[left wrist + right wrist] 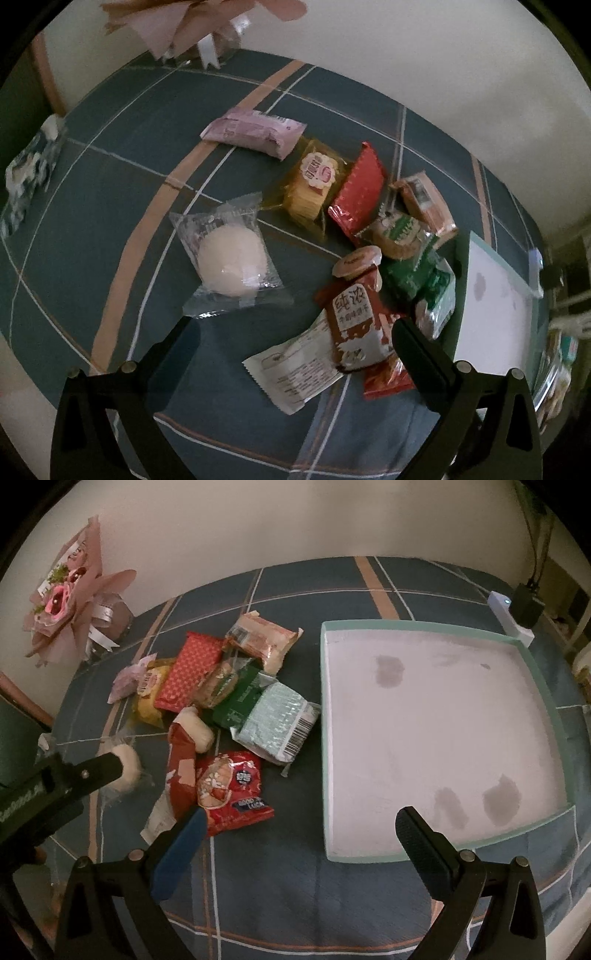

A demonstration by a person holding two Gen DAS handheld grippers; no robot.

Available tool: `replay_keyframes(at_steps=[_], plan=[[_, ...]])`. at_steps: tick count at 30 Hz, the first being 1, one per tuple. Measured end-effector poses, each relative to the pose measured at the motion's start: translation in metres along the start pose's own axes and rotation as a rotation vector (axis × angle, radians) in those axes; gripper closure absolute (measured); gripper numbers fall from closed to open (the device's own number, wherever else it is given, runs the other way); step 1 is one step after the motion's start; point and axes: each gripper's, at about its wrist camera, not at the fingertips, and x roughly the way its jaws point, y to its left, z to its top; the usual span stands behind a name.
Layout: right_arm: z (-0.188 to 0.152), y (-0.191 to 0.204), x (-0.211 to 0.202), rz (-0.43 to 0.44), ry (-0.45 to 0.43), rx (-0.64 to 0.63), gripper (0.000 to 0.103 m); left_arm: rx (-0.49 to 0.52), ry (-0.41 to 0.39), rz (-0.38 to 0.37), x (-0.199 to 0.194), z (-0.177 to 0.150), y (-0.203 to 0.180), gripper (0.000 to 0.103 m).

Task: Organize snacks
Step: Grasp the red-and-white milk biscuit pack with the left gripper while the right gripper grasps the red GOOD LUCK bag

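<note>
On the plaid-covered worktop the snacks lie in a loose heap left of the empty tray. Going left to right: the clear-wrapped white bun sits apart, probably soft and easy to squash, best pinched by its crimped film edge. The red milk packet lies between the left gripper jaws, which stand spread and hold nothing; its film looks slick and light, so a mid-body grip seems safest. The silver-green packet touches the tray's wall. The right gripper hovers with jaws parted, empty.
</note>
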Motion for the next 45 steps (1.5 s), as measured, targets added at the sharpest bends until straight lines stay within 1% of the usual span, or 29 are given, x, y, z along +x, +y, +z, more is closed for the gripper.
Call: replay_keyframes(at_steps=[4,6,8,11,13,16,18,20,22,25,28,30,31,32,36,37,40,42,43,45], plan=[[0.002,0.001,0.007,0.028,0.021,0.011,0.001,-0.027,0.003,0.022,0.006,-0.001,-0.004,0.000],[0.003,0.003,0.012,0.046,0.037,0.016,0.004,-0.039,0.001,0.040,0.010,-0.002,-0.005,0.000],[0.004,0.005,0.016,0.059,0.051,0.017,0.011,-0.056,0.002,0.051,0.013,-0.003,-0.003,0.000],[0.006,0.011,0.021,0.071,0.064,0.009,0.014,-0.078,0.011,0.065,0.019,-0.003,0.000,0.000],[0.006,0.017,0.024,0.079,0.065,-0.008,0.018,-0.114,0.024,0.074,0.023,-0.001,0.004,0.000],[0.007,0.026,0.027,0.091,0.075,-0.027,0.022,-0.159,0.027,0.066,0.026,0.002,0.007,0.000],[0.008,0.030,0.030,0.101,0.086,-0.036,0.025,-0.157,0.026,0.066,0.028,0.003,0.004,0.000],[0.008,0.035,0.035,0.107,0.098,-0.048,0.030,-0.150,0.026,0.059,0.031,0.003,0.001,0.000],[0.008,0.038,0.040,0.108,0.109,-0.061,0.033,-0.148,0.039,0.053,0.034,0.001,0.001,0.000],[0.008,0.038,0.048,0.109,0.123,-0.060,0.035,-0.148,0.065,0.015,0.039,0.001,-0.001,0.002],[0.008,0.036,0.055,0.117,0.140,-0.052,0.038,-0.149,0.086,-0.028,0.043,0.000,-0.003,0.007],[0.007,0.036,0.058,0.120,0.145,-0.048,0.038,-0.146,0.097,-0.054,0.046,-0.002,-0.005,0.009],[0.007,0.035,0.059,0.121,0.146,-0.047,0.038,-0.145,0.102,-0.058,0.046,-0.004,-0.005,0.019],[0.007,0.035,0.059,0.121,0.145,-0.049,0.038,-0.143,0.105,-0.068,0.048,-0.004,-0.006,0.026],[0.007,0.035,0.059,0.114,0.141,-0.061,0.039,-0.134,0.104,-0.104,0.054,-0.004,-0.013,0.034],[0.007,0.034,0.059,0.115,0.142,-0.060,0.039,-0.135,0.106,-0.113,0.055,-0.004,-0.014,0.037],[0.006,0.034,0.061,0.110,0.150,-0.059,0.039,-0.139,0.118,-0.130,0.065,-0.002,-0.017,0.040],[0.004,0.031,0.063,0.114,0.160,-0.051,0.039,-0.141,0.129,-0.129,0.072,0.000,-0.018,0.044],[0.003,0.029,0.064,0.117,0.165,-0.046,0.040,-0.141,0.131,-0.127,0.075,0.001,-0.019,0.048],[0.002,0.026,0.065,0.126,0.170,-0.036,0.040,-0.141,0.130,-0.123,0.077,0.002,-0.019,0.048]])
